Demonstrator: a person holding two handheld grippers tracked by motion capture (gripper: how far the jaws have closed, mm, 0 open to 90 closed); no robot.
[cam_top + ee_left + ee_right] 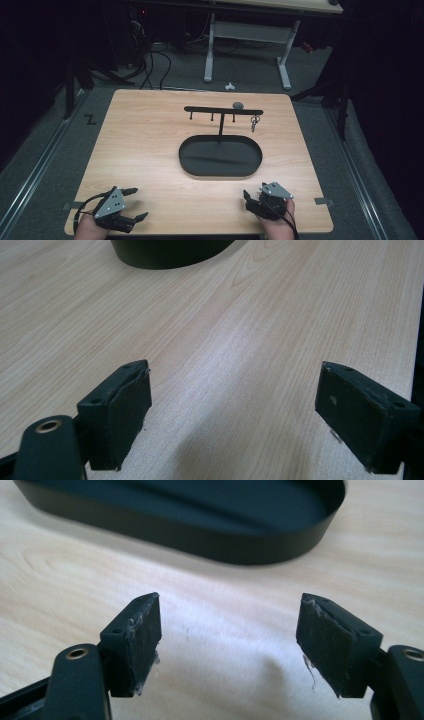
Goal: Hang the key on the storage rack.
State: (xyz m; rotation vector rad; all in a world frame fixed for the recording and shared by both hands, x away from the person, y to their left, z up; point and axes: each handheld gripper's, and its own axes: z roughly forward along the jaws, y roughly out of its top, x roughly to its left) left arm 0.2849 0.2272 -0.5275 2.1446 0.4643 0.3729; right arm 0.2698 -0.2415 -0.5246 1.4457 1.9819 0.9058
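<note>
A black oval tray (pixel 186 162) lies in the middle of the wooden table (pixel 140 135). From its far rim rises a thin black T-shaped rack (pixel 222 110) with small hooks under its bar. A metal key ring (pixel 255 123) hangs from the rightmost hook. A small grey round thing (pixel 238 105) sits at the bar's top. My left gripper (pixel 139 203) (pixel 232 407) rests near the front left edge, open and empty over bare wood. My right gripper (pixel 253 193) (pixel 230 640) is at the front right, open and empty, facing the tray wall (pixel 235 552). The tray's edge (pixel 160 257) shows far ahead of the left jaws.
The table's front edge runs just under both hands. Beyond the far edge stand the white legs of another table (pixel 209 50), with cables (pixel 150 65) and a small white object (pixel 229 86) on the grey floor. Dark surroundings flank both sides.
</note>
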